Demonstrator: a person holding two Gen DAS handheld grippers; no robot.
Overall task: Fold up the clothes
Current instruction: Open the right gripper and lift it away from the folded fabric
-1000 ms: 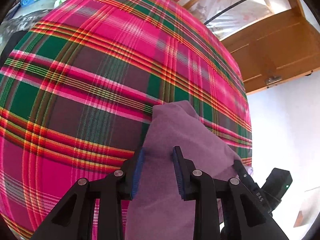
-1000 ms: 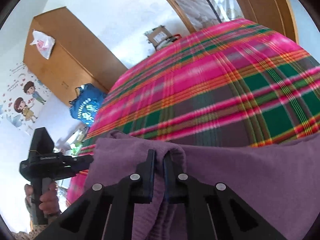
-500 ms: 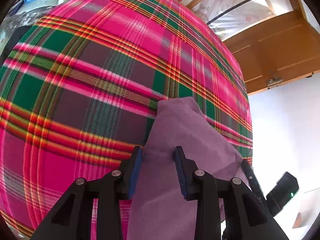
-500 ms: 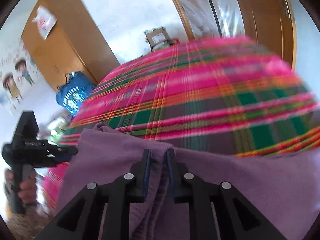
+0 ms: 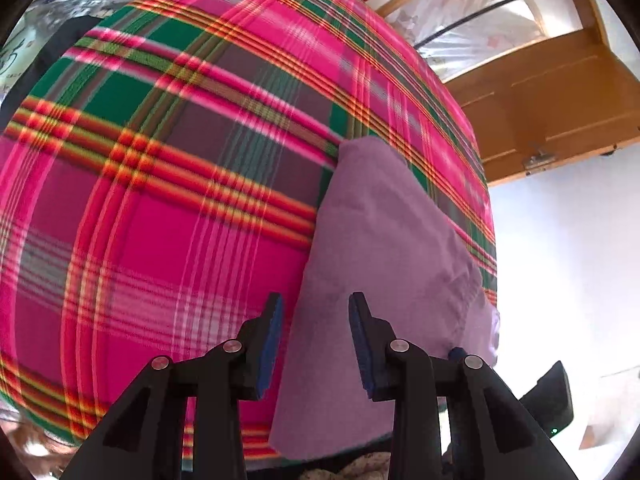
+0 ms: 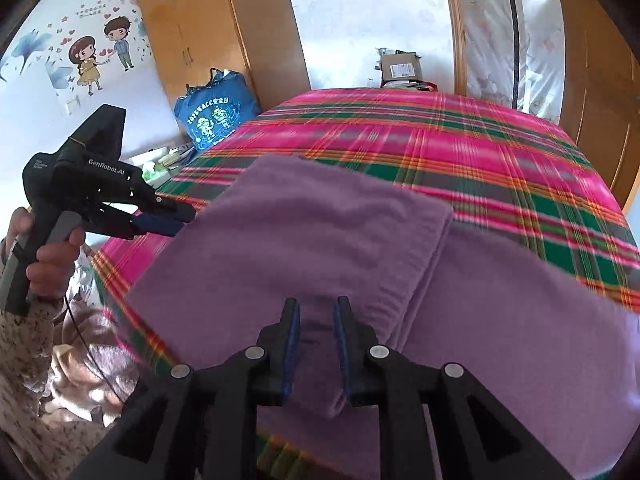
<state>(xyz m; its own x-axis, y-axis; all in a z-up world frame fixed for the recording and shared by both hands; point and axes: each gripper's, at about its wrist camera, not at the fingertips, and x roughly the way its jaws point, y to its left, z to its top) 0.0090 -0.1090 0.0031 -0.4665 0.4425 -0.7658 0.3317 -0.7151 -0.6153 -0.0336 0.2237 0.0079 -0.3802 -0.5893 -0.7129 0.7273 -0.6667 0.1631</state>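
Released since before: soft purple garment [image 6: 304, 240], folded flat.

Black tongs [image 6: 315, 344] with blue pads [image 6: 291, 344], silver screws; left tongs [image 6: 160, 222] lettered "GenRobot.AI"; speckled cream sleeve [image 6: 20, 360].

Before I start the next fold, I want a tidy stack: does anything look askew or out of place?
Nothing stands out. The purple garment lies folded over itself on the plaid bedspread, its edges fairly straight, with no spill or damage visible.
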